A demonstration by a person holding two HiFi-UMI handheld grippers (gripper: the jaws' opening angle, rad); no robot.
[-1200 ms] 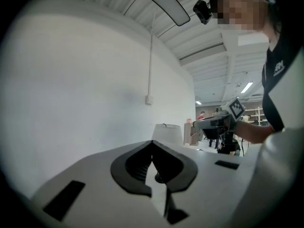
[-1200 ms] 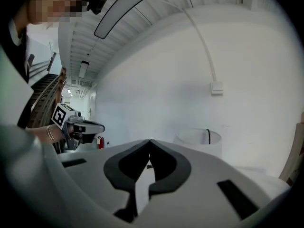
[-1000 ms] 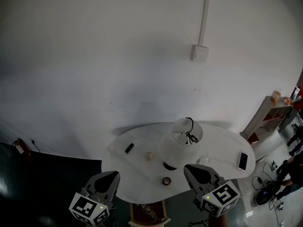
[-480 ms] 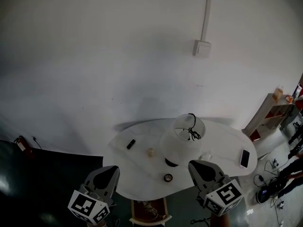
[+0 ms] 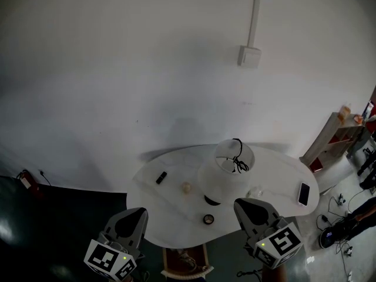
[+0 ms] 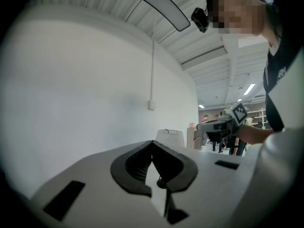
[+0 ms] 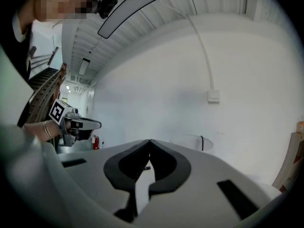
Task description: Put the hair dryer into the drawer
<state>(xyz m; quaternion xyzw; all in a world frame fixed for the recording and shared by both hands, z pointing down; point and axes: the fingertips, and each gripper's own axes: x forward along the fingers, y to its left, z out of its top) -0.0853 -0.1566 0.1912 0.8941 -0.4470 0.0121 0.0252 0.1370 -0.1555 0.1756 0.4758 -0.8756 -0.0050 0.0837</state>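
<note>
Drawer [image 5: 185, 267] under white table [image 5: 176, 200], between closed left tongs [image 5: 141, 215] and right tongs [image 5: 237, 205]

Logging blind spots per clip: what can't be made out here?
- Hair dryer: recognisable in no view.
- Drawer: head view, brown thing under the table, dim and cut by the bottom edge; can't identify.
- Small dark object and ring on it: head view, too small.
- The table top: gripper views, hidden behind the left hand-held gripper and right hand-held gripper.
</note>
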